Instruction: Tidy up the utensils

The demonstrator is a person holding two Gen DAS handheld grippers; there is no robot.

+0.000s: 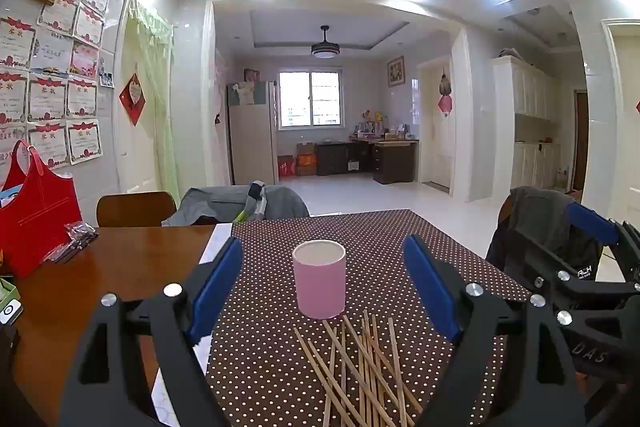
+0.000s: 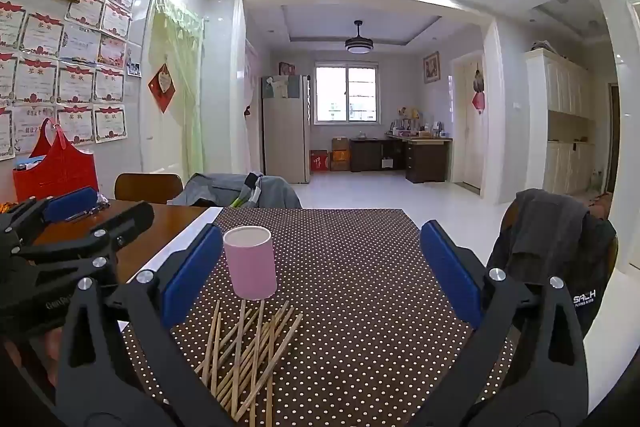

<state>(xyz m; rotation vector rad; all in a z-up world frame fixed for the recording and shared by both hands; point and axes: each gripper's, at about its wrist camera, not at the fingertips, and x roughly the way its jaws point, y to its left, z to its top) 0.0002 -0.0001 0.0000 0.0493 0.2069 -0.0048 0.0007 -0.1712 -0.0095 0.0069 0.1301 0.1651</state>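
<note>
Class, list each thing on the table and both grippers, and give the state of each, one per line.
pink cup: upright, open top, no sticks seen in it
chopsticks: loose crossed pile, flat on cloth, in front of the cup
polka-dot cloth: spread flat
left gripper: open, holding nothing
right gripper: open, holding nothing

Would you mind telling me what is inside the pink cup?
Only the pale inner wall near the rim of the pink cup shows; its bottom is hidden. The chopsticks lie outside on the cloth.

Left tool (image 1: 322, 291), right tool (image 2: 320, 279): black angular frames, blue finger pads (image 1: 216, 283), silver screws, faint white lettering.
</note>
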